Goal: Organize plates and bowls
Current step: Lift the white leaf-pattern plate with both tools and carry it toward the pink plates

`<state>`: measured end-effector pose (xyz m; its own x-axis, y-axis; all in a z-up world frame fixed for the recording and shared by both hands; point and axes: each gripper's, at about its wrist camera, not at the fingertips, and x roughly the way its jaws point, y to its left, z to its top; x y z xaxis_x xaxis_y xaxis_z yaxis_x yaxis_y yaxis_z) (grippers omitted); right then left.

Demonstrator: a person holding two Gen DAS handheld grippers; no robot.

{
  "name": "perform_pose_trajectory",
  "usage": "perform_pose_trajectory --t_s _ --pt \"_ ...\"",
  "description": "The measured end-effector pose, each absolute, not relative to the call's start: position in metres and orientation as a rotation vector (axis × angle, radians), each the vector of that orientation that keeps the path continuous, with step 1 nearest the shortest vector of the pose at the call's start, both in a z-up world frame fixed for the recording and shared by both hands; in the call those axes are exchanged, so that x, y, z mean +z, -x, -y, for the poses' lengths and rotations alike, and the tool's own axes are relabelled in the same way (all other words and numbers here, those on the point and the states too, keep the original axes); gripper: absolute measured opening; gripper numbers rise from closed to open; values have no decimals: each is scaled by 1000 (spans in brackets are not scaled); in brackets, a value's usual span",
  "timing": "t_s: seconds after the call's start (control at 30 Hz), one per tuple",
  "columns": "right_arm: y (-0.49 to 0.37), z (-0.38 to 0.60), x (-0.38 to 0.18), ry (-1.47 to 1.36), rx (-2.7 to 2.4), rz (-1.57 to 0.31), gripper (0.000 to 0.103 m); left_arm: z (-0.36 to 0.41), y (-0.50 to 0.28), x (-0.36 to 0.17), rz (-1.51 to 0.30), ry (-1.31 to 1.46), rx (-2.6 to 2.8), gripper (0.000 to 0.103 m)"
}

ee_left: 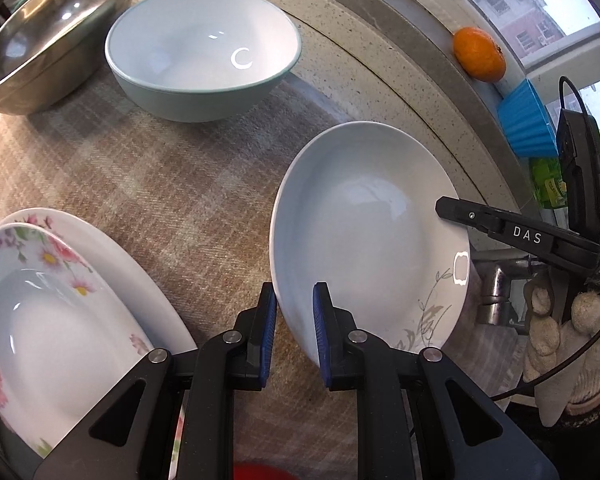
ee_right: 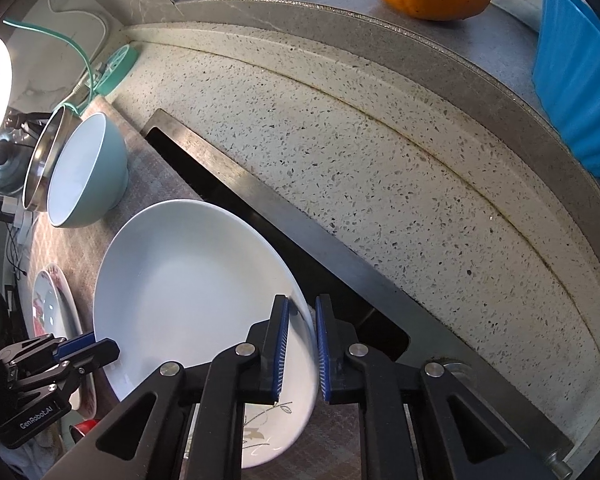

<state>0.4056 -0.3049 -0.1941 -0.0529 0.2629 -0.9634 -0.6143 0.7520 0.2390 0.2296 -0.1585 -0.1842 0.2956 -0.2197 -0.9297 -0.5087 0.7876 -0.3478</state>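
A white plate with a grey vine pattern (ee_left: pixel 364 232) hangs tilted above the plaid cloth. My left gripper (ee_left: pixel 296 336) straddles its near rim, the blue pads close on both sides. My right gripper (ee_right: pixel 302 344) straddles the opposite rim (ee_right: pixel 304 320) the same way; its black finger shows in the left wrist view (ee_left: pixel 500 228). The plate fills the lower left of the right wrist view (ee_right: pixel 188 292). Two stacked flowered plates (ee_left: pixel 48 312) lie at the left. A pale green bowl (ee_left: pixel 204 52) and a steel bowl (ee_left: pixel 48 36) stand behind.
A speckled stone counter (ee_right: pixel 380 168) rises to a grey sill with an orange (ee_left: pixel 479 54) and a blue pleated cup (ee_left: pixel 526 120). A steel sink edge (ee_right: pixel 284 216) runs beside the cloth. A tap (ee_left: pixel 496 292) stands at the right. Cables (ee_right: pixel 80 60) lie far left.
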Motion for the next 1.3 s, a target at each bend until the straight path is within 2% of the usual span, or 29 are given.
perform_pose_trajectory --t_s 1.3 --pt "-386 309 -149 252 687 -1422 12 134 -198 -143 -1181 708 176 16"
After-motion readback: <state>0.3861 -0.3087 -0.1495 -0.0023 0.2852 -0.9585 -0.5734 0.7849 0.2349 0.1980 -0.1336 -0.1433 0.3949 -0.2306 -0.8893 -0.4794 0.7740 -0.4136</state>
